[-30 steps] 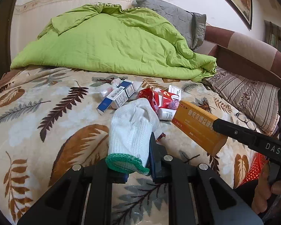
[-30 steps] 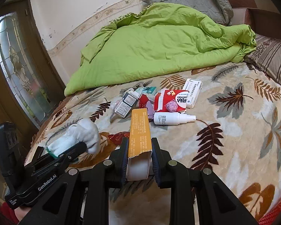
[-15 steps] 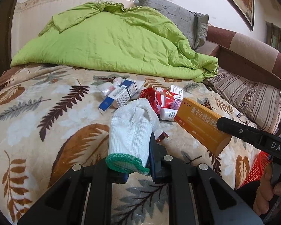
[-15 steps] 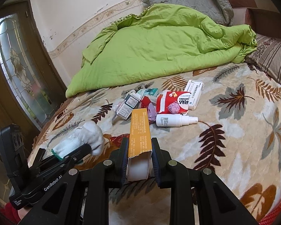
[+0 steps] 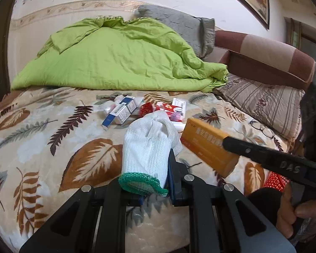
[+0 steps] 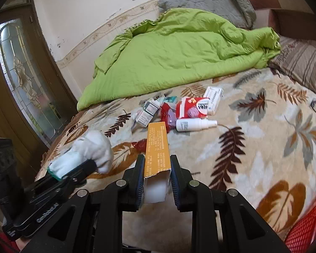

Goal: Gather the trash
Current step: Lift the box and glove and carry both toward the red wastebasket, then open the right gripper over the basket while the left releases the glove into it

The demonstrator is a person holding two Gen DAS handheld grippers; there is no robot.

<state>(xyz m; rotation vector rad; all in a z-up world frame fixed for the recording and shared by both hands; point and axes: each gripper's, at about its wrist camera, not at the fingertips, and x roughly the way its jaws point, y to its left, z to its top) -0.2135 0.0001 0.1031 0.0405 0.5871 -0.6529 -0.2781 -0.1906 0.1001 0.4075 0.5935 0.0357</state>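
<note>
Left wrist view: the left gripper (image 5: 147, 168) is pinched on a white knit glove (image 5: 150, 145) with a green cuff, held clear above the leaf-print blanket (image 5: 52, 139). The glove is bunched and floppy; its loose end sags past the jaws, so a jolt could let it slide out. To the right, the right gripper (image 5: 231, 145) carries an orange carton (image 5: 206, 145) just beside the glove. The two loads sit close, and a careless swing could knock one against the other. Beyond them lies more trash: a blue-and-white box (image 5: 121, 111), a red packet (image 5: 155, 107) and a small white box (image 5: 179, 104). Eyeglasses (image 5: 263, 129) rest near the striped pillow (image 5: 263, 101) and should not be swept up. A corner of a red mesh basket (image 5: 276, 181) shows past the bed edge, likely the bin.

Right wrist view: the right gripper (image 6: 157, 164) is clamped on the orange carton (image 6: 158, 147) near its torn open end, where the walls may crush and slip. The left gripper (image 6: 82, 166) holds the white knit glove (image 6: 88, 154) at left. A white spray bottle (image 6: 193, 124) lies by the red packet (image 6: 189, 107); it is round and could roll. The red mesh basket (image 6: 307, 227) sits at lower right, so the glove has to cross over the carton to reach it
</note>
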